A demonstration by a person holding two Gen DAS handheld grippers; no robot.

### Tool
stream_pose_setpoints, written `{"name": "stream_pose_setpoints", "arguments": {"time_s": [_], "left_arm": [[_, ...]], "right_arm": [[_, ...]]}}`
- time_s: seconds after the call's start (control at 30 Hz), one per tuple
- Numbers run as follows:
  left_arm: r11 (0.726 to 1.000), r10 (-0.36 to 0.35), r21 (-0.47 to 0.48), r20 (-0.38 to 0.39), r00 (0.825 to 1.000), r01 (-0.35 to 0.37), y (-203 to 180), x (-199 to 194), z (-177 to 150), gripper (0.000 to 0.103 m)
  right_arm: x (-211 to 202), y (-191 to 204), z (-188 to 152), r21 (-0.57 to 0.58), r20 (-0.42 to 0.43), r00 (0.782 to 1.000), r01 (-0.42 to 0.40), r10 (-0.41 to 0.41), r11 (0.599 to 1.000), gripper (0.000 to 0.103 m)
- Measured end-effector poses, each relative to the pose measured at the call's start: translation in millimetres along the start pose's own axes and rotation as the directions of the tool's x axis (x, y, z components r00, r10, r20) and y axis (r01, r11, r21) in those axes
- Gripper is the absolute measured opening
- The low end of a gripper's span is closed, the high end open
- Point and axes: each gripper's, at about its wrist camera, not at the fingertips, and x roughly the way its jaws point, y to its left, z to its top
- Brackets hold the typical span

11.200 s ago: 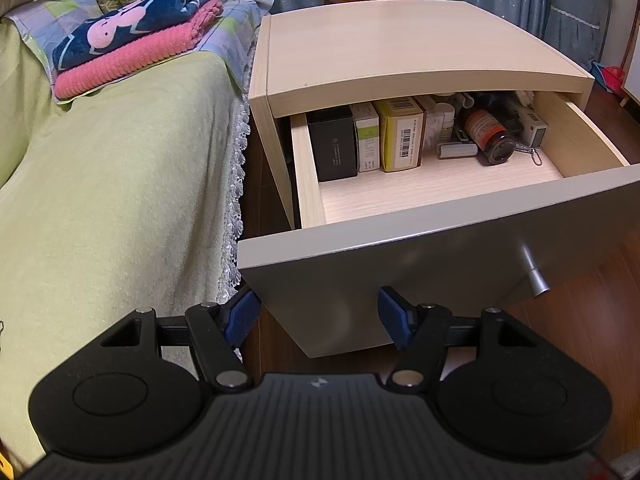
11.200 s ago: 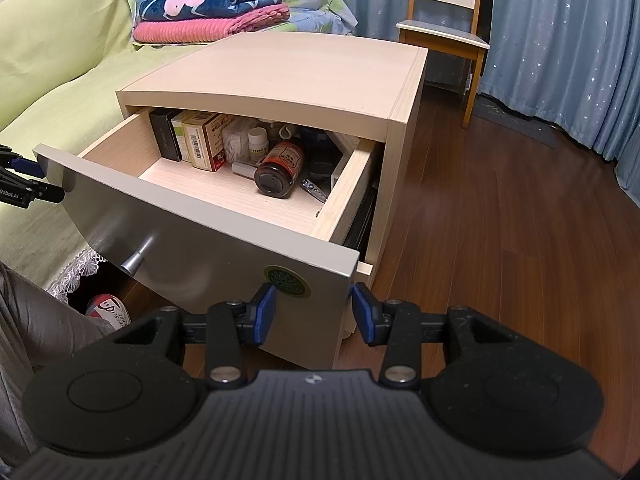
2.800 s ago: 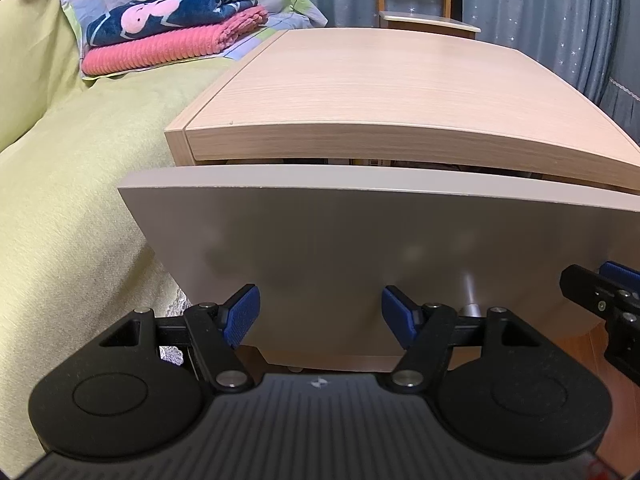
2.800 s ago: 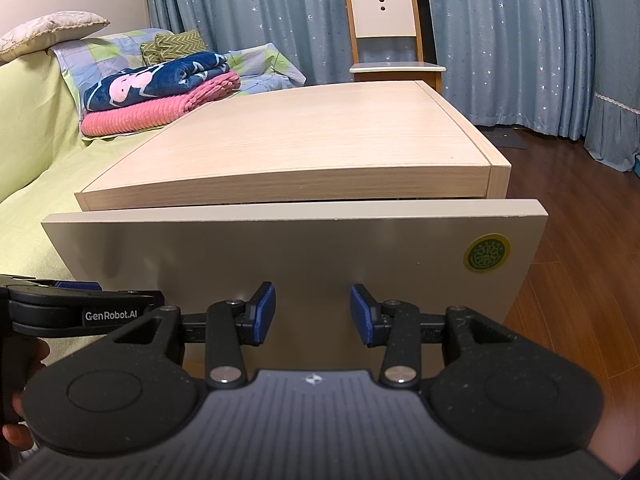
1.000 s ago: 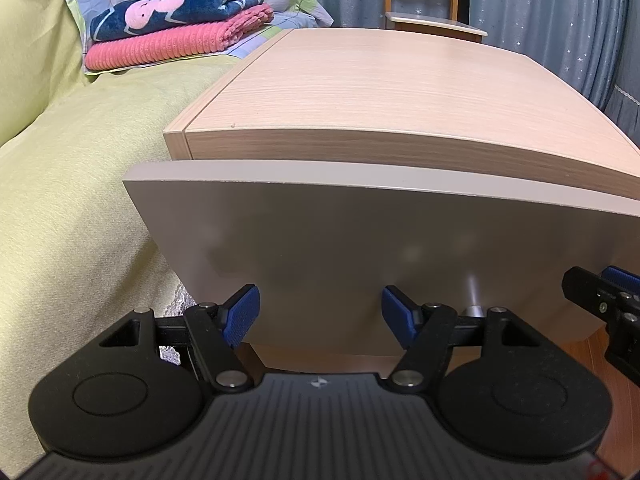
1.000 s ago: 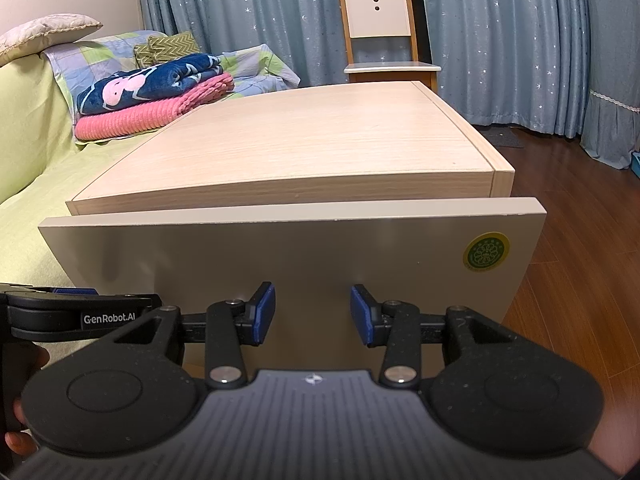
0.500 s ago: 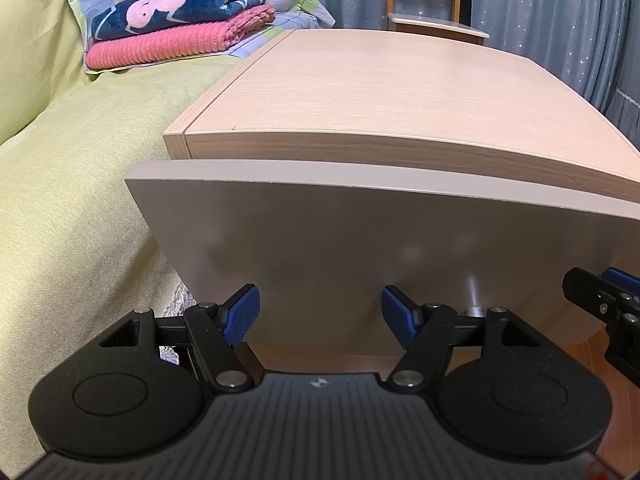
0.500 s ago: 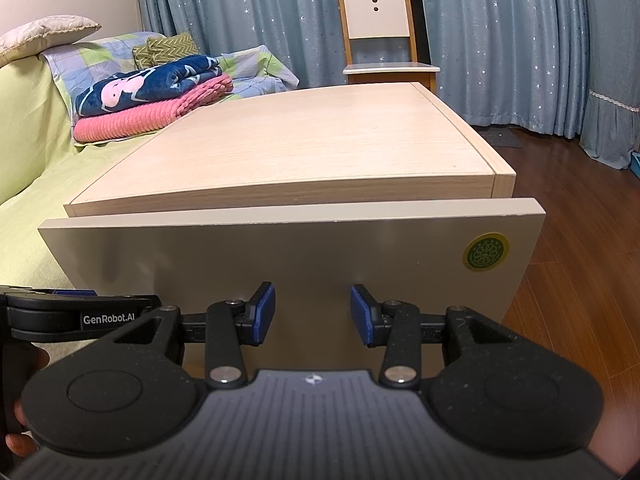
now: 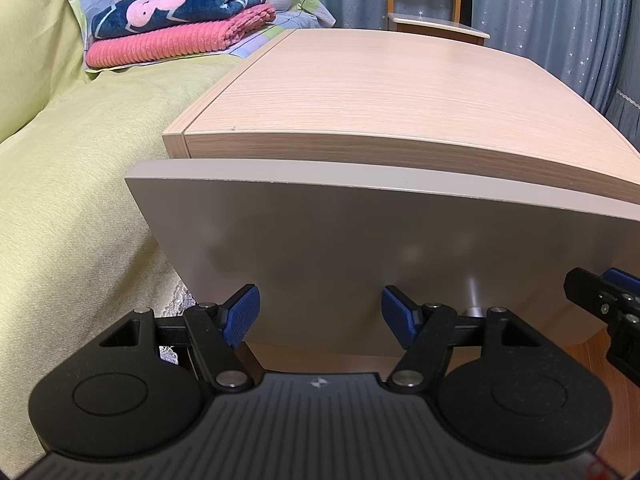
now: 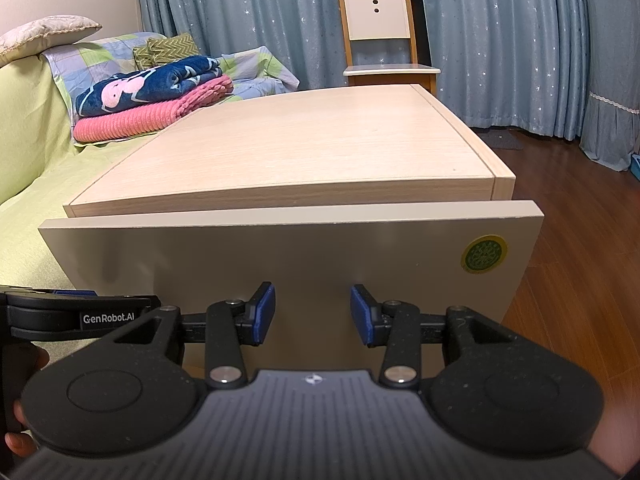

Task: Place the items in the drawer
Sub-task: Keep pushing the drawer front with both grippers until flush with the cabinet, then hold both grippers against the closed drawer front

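Where curtains [image 10: 240,12] hang, bare nightstand top [image 10: 312,148].

Drawer [image 9: 360,248] pushed shut — contents hidden now.

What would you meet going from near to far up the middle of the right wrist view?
Right hand-held gripper → drawer front → cabinet top → chair → curtain.

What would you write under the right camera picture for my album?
Open right claw faces the closed grey drawer of a bedside table.
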Motion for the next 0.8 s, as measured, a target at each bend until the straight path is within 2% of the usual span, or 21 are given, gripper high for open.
{"name": "stream_pose_setpoints", "arguments": {"time_s": [0.8], "left_arm": [[1.000, -0.001, -0.013, 0.003, 1.000, 0.001, -0.3, 2.3, 4.6, 0.070]], "right_arm": [[-1.4, -4.8, 4.6, -0.005, 0.019, 1.000, 0.015, -0.015, 1.000, 0.037]]}}
